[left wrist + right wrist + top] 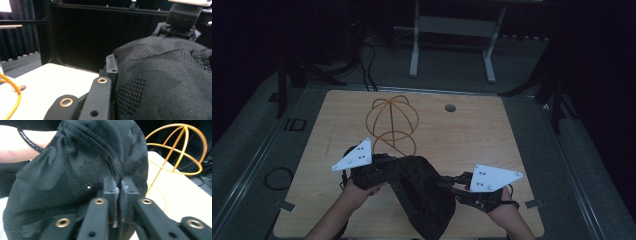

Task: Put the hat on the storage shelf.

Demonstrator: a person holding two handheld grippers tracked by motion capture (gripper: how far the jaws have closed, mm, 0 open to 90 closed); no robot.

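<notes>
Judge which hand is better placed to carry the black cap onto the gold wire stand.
Left, probably. The left gripper grips the black cap on the side nearer the gold wire stand; the right gripper, shut on the cap, sits farther away.

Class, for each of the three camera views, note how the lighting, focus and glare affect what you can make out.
High view: dim overall, surroundings nearly black; the black cap loses detail against the table. Left gripper view: the tabletop glares pale, while the cap's knit texture reads clearly up close. Right gripper view: soft focus; the right gripper and the gold wire stand look slightly blurred.
</notes>
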